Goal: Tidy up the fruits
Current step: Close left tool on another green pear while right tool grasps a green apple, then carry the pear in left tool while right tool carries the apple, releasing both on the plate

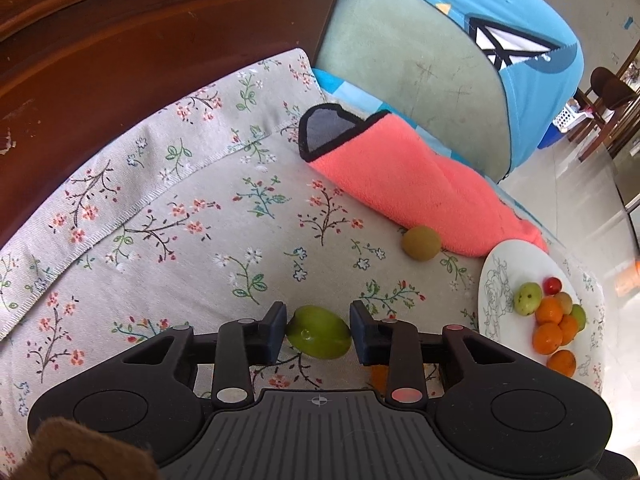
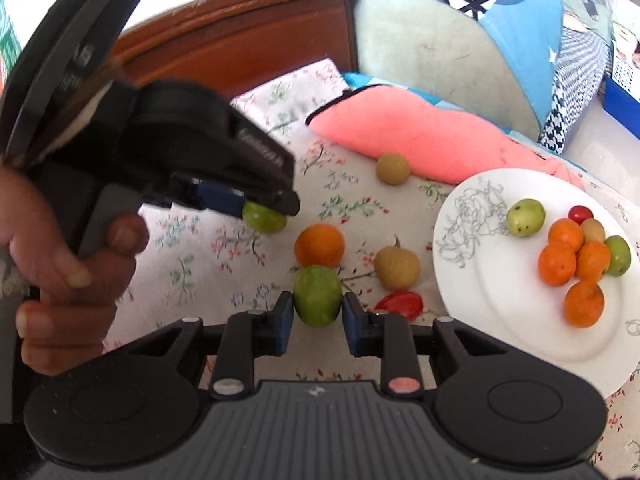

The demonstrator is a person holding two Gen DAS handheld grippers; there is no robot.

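while the left gripper (image 1: 319,330) sits low on the flowered cloth (image 1: 168,208), a green fruit (image 1: 319,337) lies between its two blue fingers (image 1: 276,332). the fingers touch or nearly touch the fruit on both sides, so the gripper looks closed on it. in the right wrist view the same gripper (image 2: 264,210) shows from the side, with a hand (image 2: 68,276) around its handle and the green fruit (image 2: 265,218) at its tip.

ahead of the left gripper and a bit to the right lies a small brown-green fruit (image 1: 421,243), just beside a pink towel (image 1: 416,184). far to the right of it is a white plate (image 1: 500,280) with oranges and small fruits in a pile (image 1: 554,320).

the right gripper (image 2: 318,312) has a second green fruit (image 2: 318,295) between its fingers (image 2: 285,320). there is a thin gap on each side, so i cannot tell if it is gripping. just ahead of this gripper lies an orange (image 2: 319,245). to the right of that is a brown fruit with a stem (image 2: 397,267), and a red fruit (image 2: 401,305) lies near the right finger. the white plate (image 2: 472,248) is further right, on the cloth.
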